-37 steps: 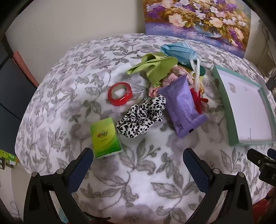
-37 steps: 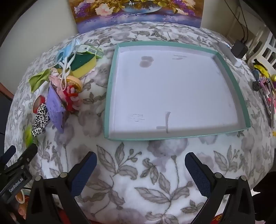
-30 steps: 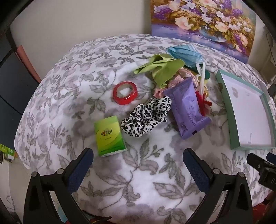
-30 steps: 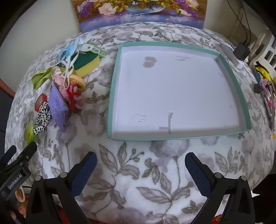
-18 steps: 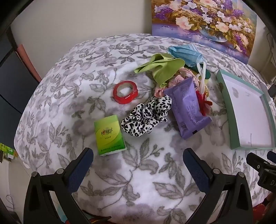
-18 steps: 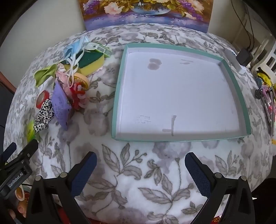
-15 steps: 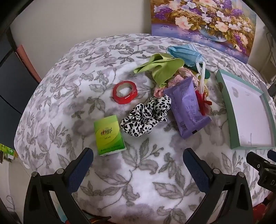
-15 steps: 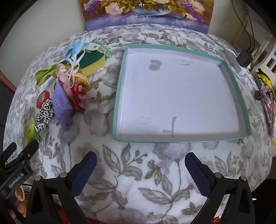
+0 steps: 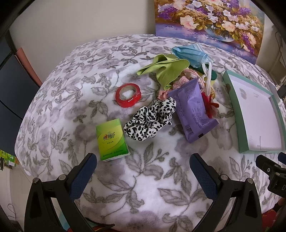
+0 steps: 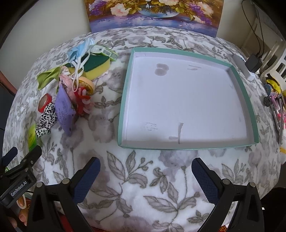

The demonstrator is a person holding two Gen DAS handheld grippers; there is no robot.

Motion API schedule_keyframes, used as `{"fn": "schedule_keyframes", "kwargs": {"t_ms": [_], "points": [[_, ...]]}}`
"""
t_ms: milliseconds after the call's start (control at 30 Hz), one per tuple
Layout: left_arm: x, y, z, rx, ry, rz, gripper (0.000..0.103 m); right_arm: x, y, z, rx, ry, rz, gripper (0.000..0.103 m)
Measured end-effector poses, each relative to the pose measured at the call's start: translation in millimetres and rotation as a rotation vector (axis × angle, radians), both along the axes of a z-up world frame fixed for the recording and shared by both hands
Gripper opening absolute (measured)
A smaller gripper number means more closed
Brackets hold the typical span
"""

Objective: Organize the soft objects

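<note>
both hand-held grippers [image 9: 143,166] [image 10: 145,169] apparently level, agape

Grey leaf-and-flower patterned cloth [image 9: 143,178] across the whole table. Plain cream wall [image 9: 80,21] at the far side, flower painting [image 10: 153,12] propped against it. Cables and a black adapter [image 10: 253,62] far right.

Floral-covered surface [image 9: 143,178] carries tissue pack [image 9: 111,140], red tape roll [image 9: 128,97], leopard scrunchie [image 9: 150,121], teal-rimmed tray [image 10: 185,105].
</note>
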State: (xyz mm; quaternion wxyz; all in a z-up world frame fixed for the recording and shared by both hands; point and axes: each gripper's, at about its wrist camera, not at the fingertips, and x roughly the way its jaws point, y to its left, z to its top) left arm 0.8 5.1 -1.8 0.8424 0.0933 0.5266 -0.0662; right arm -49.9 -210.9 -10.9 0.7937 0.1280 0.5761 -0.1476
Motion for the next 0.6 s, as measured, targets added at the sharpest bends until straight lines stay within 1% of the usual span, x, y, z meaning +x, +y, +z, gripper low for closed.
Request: {"fn": "schedule_keyframes", "kwargs": {"t_ms": [600], "points": [[-1.1,4.4,-1.5,-0.002,0.01,-0.001,0.103,5.4,3.7,-0.2,-0.008,0.012,0.015,0.103]]}}
